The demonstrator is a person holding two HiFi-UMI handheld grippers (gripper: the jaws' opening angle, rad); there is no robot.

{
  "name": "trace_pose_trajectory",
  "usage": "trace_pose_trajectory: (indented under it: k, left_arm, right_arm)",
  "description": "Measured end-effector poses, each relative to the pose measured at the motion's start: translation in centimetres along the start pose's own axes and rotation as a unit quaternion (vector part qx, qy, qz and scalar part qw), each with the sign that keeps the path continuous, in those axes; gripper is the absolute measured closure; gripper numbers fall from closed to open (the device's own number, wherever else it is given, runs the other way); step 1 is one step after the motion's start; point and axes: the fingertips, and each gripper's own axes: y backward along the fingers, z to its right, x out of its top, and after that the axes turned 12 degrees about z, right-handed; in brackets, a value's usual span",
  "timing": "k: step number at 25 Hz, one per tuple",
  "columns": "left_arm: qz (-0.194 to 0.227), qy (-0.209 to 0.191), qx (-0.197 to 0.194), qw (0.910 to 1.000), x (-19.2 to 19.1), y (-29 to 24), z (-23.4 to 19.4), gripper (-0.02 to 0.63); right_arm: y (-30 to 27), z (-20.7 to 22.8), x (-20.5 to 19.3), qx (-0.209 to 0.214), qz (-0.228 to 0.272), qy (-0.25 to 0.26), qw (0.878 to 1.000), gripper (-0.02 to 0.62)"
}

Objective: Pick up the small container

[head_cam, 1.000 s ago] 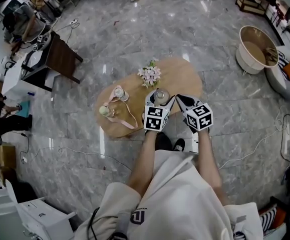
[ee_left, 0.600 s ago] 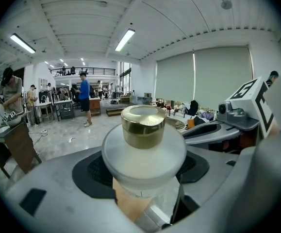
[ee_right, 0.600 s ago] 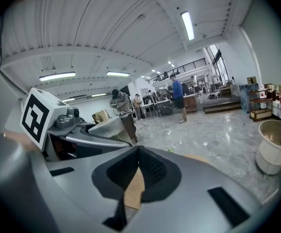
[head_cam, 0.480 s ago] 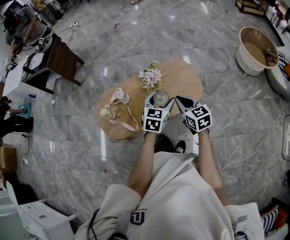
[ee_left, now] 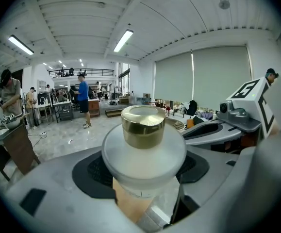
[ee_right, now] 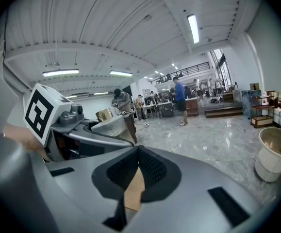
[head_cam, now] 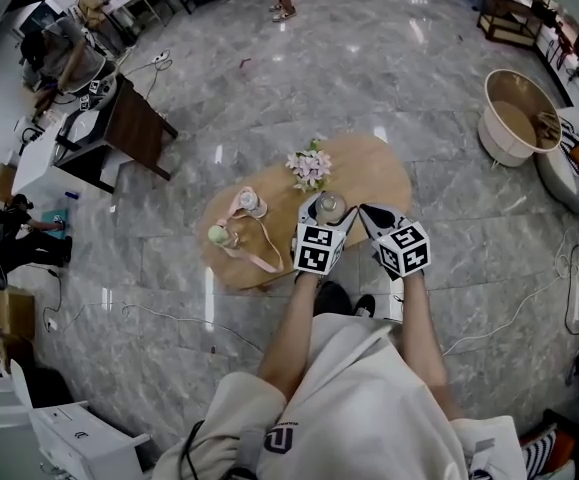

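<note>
Both forearms reach forward and down from my torso, close to parallel. The left arm (head_cam: 291, 328) ends in the left gripper (head_cam: 325, 211), marker cube facing up. Its jaws are clamped on the small container (ee_left: 143, 130), one on each side of its body, container upright. The right arm (head_cam: 416, 318) carries the right gripper (head_cam: 373, 217) just beside the left, angled in toward it. Its jaws meet at the tips, nothing between them.
</note>
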Motion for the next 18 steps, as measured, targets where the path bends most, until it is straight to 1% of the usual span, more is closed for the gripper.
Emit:
trace_pose_trajectory:
  k: [5,11,18]
  left_arm:
    - [0.007,-0.002,-0.003,1.0000,0.1,0.1,0.1,0.275]
    - [0.003,-0.004,-0.007,1.0000,-0.7,-0.1,0.2,0.275]
    - [-0.002,-0.002,-0.004,1.0000,-0.9,0.2,-0.1,0.275]
  right_arm:
    - [0.1,0.0,0.0,0.000,0.000,-0.002,1.000,0.526]
    - [-0.1,0.0,0.7,0.001,0.009,-0.001,1.000,0.526]
    - [-0.3,-0.1,-0.1,-0.005,-0.005,0.006,1.000,0.526]
